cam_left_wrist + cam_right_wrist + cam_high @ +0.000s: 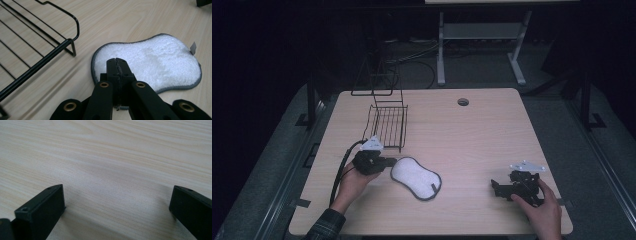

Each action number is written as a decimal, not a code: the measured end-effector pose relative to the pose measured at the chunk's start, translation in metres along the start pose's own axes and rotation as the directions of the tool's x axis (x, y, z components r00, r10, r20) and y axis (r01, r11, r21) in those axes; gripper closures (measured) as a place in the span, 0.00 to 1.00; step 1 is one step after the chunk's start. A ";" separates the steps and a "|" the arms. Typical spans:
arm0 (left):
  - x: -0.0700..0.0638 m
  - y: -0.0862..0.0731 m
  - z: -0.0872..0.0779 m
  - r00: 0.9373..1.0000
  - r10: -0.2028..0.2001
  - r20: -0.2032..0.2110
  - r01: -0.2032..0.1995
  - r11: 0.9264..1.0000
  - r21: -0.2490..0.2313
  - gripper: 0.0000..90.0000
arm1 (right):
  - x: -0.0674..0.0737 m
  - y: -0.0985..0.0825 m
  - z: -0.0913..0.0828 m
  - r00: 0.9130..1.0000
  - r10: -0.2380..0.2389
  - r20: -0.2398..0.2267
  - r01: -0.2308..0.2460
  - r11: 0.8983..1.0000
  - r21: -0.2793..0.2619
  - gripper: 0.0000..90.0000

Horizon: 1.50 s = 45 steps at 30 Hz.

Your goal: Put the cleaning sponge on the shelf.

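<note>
left gripper (117,65) clenched on the near-left edge of the white scrubbing pad (152,62); a sliver of its grey rim is pinched between the jaws. the pad lies flat on the wooden table (472,135), left of centre, just near-right of the black wire rack (388,125). right gripper (504,187) rests at the near right, jaws wide apart over bare wood, holding nothing.

white pad (416,177) edged grey, black wire rack (388,125), pale wood table (472,135)
</note>
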<state>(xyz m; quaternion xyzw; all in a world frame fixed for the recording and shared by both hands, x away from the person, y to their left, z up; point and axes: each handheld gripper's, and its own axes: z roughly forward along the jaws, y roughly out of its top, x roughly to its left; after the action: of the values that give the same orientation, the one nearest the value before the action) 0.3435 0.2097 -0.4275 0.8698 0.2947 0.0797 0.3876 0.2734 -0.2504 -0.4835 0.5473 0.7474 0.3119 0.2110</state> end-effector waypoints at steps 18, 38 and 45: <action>0.003 0.022 0.039 1.000 0.018 0.012 -0.018 1.000 0.023 1.00 | 0.000 0.000 0.000 1.000 0.000 0.000 0.000 1.000 0.000 0.00; 0.005 0.012 0.043 1.000 0.021 0.002 -0.021 0.998 0.067 1.00 | 0.000 0.000 0.000 1.000 0.000 0.000 0.000 1.000 0.000 0.00; 0.004 0.008 0.038 1.000 0.019 0.003 -0.019 0.997 0.072 1.00 | 0.000 0.000 0.000 1.000 0.000 0.000 0.000 1.000 0.000 0.00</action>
<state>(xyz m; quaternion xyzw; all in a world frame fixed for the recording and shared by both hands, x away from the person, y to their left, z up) 0.3639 0.1838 -0.4483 0.8861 0.2885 0.0715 0.3555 0.2732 -0.2504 -0.4836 0.5473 0.7474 0.3120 0.2111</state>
